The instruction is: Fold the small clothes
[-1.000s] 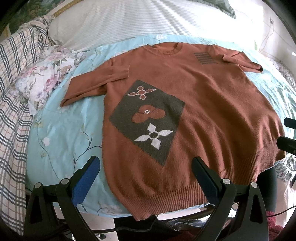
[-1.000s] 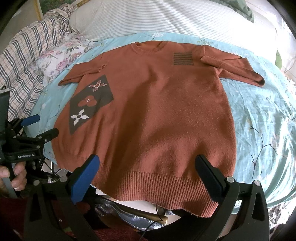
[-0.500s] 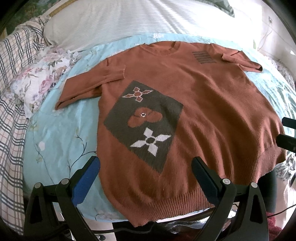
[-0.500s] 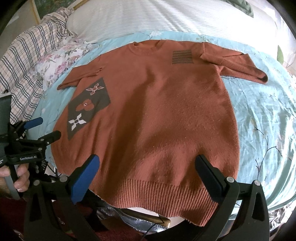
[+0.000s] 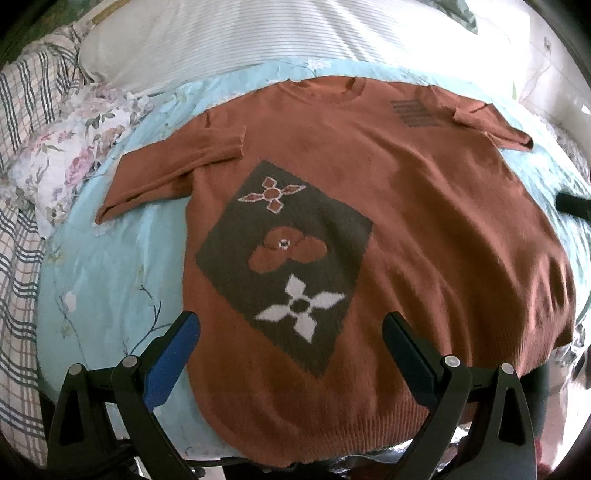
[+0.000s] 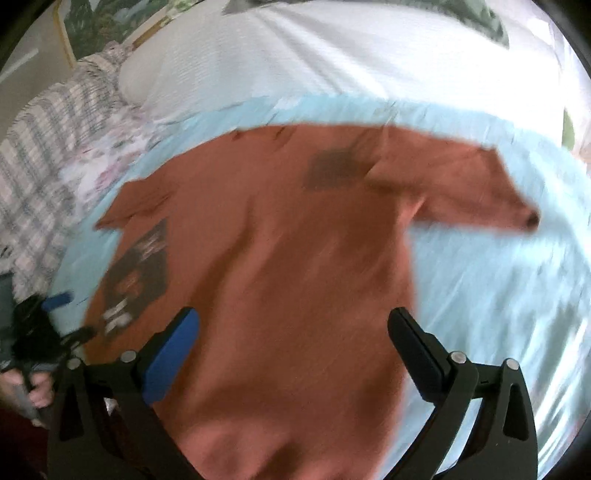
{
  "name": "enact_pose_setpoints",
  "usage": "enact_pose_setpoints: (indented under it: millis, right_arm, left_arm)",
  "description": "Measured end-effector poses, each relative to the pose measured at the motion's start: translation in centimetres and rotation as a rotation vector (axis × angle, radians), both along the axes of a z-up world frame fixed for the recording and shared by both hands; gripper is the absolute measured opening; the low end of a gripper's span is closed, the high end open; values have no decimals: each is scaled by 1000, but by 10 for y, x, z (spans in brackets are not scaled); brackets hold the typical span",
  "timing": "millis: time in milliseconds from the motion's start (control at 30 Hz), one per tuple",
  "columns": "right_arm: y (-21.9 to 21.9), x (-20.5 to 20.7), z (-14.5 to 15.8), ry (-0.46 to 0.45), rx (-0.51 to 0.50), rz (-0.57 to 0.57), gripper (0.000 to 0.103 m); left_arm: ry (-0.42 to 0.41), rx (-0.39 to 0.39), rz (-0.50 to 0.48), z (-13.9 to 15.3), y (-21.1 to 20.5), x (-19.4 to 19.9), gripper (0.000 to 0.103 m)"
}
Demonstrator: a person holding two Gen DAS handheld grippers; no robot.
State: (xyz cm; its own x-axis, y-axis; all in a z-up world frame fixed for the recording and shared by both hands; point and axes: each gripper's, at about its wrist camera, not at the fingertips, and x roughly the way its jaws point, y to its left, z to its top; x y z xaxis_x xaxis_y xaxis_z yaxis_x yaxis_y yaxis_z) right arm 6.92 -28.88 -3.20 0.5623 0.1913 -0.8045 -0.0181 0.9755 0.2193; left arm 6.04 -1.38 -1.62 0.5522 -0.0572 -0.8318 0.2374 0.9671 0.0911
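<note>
A rust-brown sweater (image 5: 424, 221) lies flat and face up on a bed, with a dark diamond patch (image 5: 284, 258) bearing flower shapes. Its left sleeve (image 5: 166, 173) points out to the left. The right sleeve (image 6: 480, 192) reaches out to the right. My left gripper (image 5: 290, 319) hangs open above the hem near the patch, nothing between its fingers. In the blurred right wrist view my right gripper (image 6: 292, 314) hovers over the sweater (image 6: 314, 258) body. Its jaws stand wide and are closing, with no cloth between the pads.
A light blue floral sheet (image 5: 103, 277) lies under the sweater. A white striped pillow (image 5: 258, 33) is at the back. A floral cloth (image 5: 66, 158) and a plaid blanket (image 5: 22, 221) lie on the left. A hand (image 6: 37, 391) holds the left gripper's handle.
The right gripper has swept forward over the sweater toward the right sleeve, blurring its view. The left gripper has edged a little closer over the hem.
</note>
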Motion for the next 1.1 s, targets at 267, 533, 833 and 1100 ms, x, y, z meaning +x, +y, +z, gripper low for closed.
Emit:
enact_pose_setpoints:
  millis: [267,533,833,1100]
  right_arm:
    - [-102,124,-28,52,-2,-47,79]
    - [-120,184,-71,217,-95,93,59]
    - [-107,164,-18,66,11,21,7]
    - [-9,164,19,-134,461,-24,7]
  left_arm:
    - [60,-17,12,-15,-4,21,99]
    - [114,-17,11,-32,-12,44,99]
    - [110,-53,-11,-37,-15,53,99]
    - [97,-99,-11,-34,-9,53,99]
